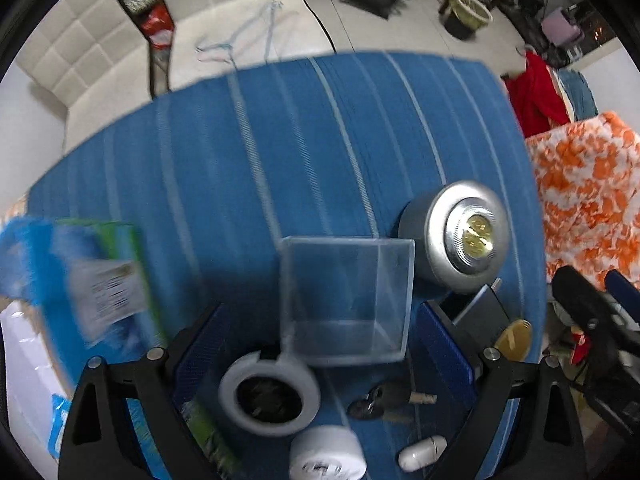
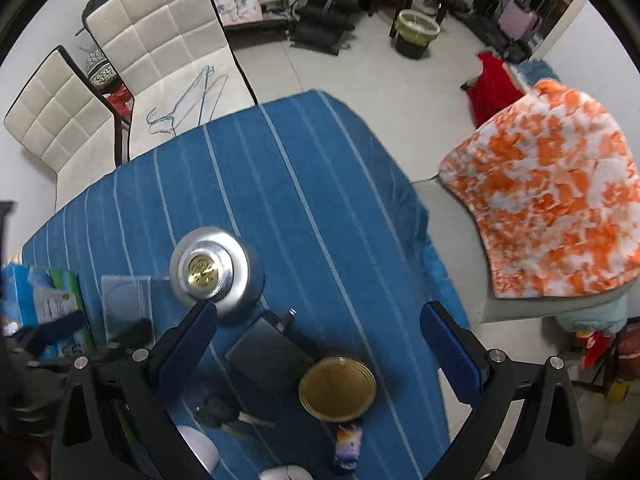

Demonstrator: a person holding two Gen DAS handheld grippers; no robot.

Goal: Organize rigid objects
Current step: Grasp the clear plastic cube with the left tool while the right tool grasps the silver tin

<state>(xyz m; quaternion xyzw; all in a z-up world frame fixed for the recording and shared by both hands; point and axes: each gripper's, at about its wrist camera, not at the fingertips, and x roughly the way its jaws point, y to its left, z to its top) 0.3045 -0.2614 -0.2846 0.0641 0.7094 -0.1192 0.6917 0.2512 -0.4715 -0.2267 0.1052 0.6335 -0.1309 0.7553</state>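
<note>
the clear plastic box (image 1: 346,296) is seen standing open-topped on the blue striped counter (image 1: 248,152), framed between the spread fingers (image 1: 442,344) of the left gripper (image 1: 320,348), with nothing clamped. it is taken as the likely container for the small items. just right of the box lies the round silver push light (image 1: 460,236); in front of the box, nearer the camera, are a grey tape ring (image 1: 269,398), a set of keys (image 1: 384,402), a white roll (image 1: 328,458) and a small white capsule-shaped piece (image 1: 422,452). to the box's right, beyond the finger, a dark charger block (image 2: 268,350) and a brass-coloured lid (image 2: 337,388) are found. left of the box a blue-green carton (image 1: 96,280) is blurred.

the right gripper (image 2: 320,352) is held above the charger and lid with its fingers wide apart and empty.

the step is judged to be just starting. it would be done well if the box were steadied or closed on squarely by its walls, since clear thin plastic may slip or tip, and if small pieces were approached from above, one at a time.
</note>
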